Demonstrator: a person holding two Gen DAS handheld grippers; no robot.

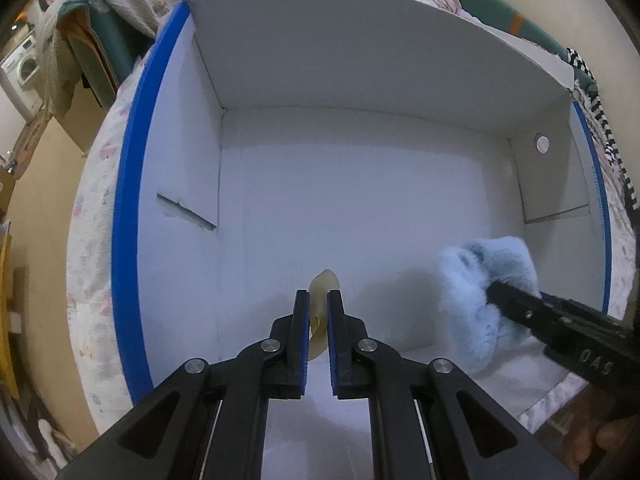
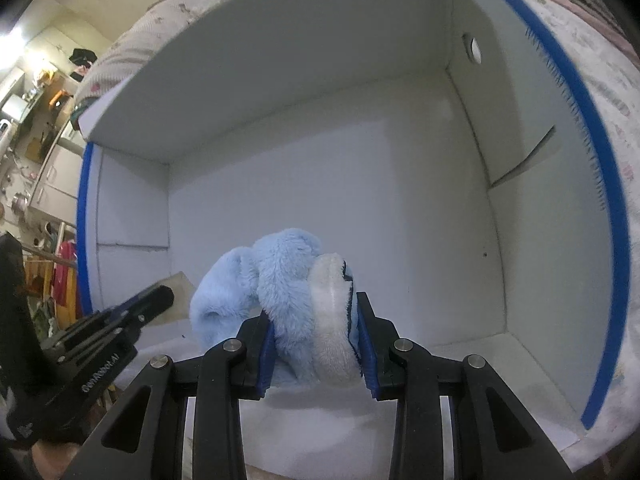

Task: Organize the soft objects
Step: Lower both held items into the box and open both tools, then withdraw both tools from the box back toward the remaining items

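A big white box with a blue rim (image 1: 132, 240) lies open on a bed, and both grippers reach down into it. My left gripper (image 1: 319, 298) is shut on a thin, pale yellowish soft piece (image 1: 325, 280) whose tip sticks out past the fingertips. In the right wrist view that piece (image 2: 181, 304) shows beside the left gripper (image 2: 160, 295). My right gripper (image 2: 314, 308) is shut on a light blue fluffy plush item (image 2: 280, 264) with a whitish sole-like side. The plush (image 1: 472, 292) hangs low over the box's right side, where the right gripper (image 1: 498, 294) shows side on.
The box floor (image 1: 360, 208) and far wall (image 2: 280, 80) are bare white. A floral bedsheet (image 1: 92, 240) surrounds the box. A striped cloth (image 1: 608, 148) lies to its right, and a washing machine (image 1: 22, 68) and a draped cardboard box (image 1: 92, 52) stand off to the left.
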